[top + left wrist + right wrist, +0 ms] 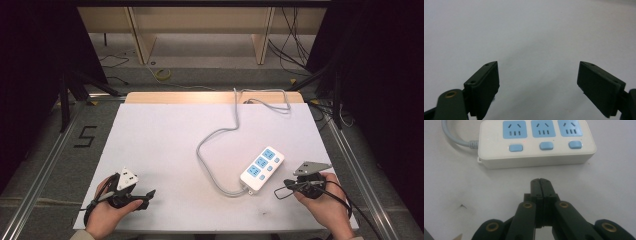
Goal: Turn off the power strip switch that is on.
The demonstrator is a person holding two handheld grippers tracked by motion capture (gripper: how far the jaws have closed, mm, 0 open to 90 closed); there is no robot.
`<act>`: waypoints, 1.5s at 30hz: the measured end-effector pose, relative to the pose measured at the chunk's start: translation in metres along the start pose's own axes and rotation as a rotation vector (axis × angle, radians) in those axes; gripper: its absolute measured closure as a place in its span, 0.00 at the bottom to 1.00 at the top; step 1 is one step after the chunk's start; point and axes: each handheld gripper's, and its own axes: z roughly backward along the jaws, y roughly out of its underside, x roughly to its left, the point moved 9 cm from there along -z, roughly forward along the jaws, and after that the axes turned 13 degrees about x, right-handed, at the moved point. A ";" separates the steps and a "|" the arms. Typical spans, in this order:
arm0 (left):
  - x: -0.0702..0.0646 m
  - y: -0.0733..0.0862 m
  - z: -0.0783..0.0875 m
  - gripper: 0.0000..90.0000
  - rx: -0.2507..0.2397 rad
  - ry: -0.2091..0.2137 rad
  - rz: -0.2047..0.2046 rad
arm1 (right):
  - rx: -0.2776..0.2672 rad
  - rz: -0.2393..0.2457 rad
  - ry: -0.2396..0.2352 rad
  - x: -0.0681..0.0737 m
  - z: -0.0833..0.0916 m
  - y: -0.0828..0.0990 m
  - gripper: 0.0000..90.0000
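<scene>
Fingers on the right gripper (540,181) are pinched shut on nothing, left gripper (537,82) gapes, and that rigid white-and-blue plastic power strip (262,168) near the table's right edge looks light, probably best grabbed across its sides.

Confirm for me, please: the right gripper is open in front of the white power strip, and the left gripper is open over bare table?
Not quite. The right gripper is shut, its jaws pressed together in front of the power strip, as the right gripper view shows. The left gripper is indeed open over bare table.

Grey floor (45,150), wooden shelf legs (142,42), dark curtains (30,60) around
</scene>
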 end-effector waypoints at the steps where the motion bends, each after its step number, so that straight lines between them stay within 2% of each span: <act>1: 0.000 0.000 0.000 0.20 0.001 0.000 0.002 | 0.001 0.000 0.003 0.000 0.000 0.000 1.00; 15: -0.001 0.000 0.000 0.20 0.001 0.002 0.001 | 0.020 -0.011 -0.024 0.003 0.002 -0.008 1.00; 45: -0.002 0.000 -0.001 0.20 0.000 0.001 0.002 | 0.044 -0.001 -0.022 0.000 0.007 -0.023 1.00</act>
